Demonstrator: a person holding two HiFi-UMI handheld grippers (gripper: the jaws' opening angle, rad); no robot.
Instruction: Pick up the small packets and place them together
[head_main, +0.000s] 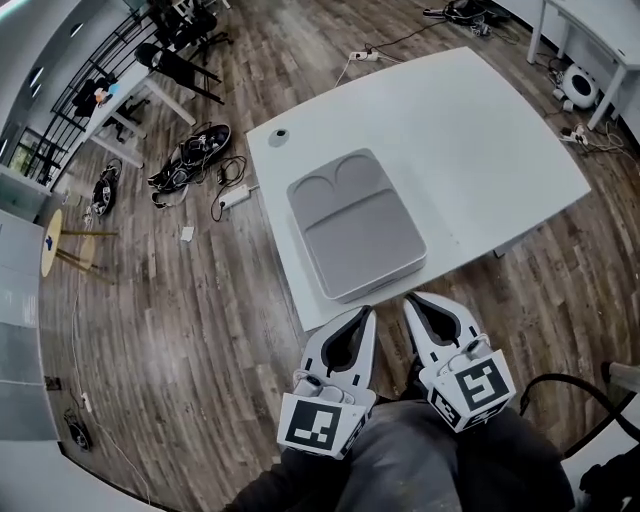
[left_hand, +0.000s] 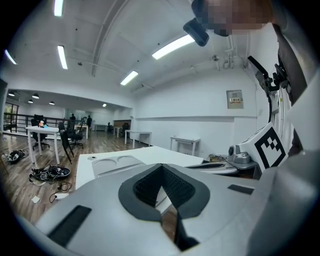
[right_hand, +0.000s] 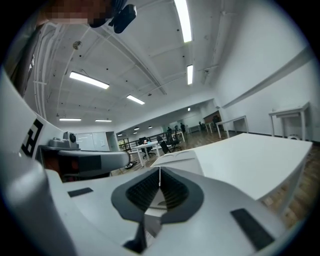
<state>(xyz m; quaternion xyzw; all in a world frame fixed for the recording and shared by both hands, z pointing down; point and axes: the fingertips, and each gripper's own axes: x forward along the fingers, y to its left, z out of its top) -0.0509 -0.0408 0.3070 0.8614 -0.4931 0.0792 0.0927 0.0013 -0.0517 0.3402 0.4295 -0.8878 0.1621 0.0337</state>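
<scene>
No packets show in any view, so their look and their place cannot be told from here. The counter (head_main: 480, 130) carries only a grey tray (head_main: 365, 240) near its front edge and a small dark round thing (head_main: 278, 133) at the far-left corner, about 11 o'clock from the tray. The tray has two small rounded wells at its far end and one large well nearer the person, and all three are bare. The left hand-held gripper (head_main: 367, 311) and the right hand-held gripper (head_main: 409, 298) sit side by side at 6 o'clock of the tray, at the counter's near edge, with tips aimed toward 12 o'clock. In each one's own view the jaws are closed tip to tip with nothing between them. The task looks not yet begun, and the step in hand is likely to find the packets. To do it well, the person should probably look past the counter's edges first, then spread the jaws before reaching. Small packets are likely thin and limp, so a low, flat approach and a pinch on one edge should serve. The large well seems a sensible spot to gather them.
</scene>
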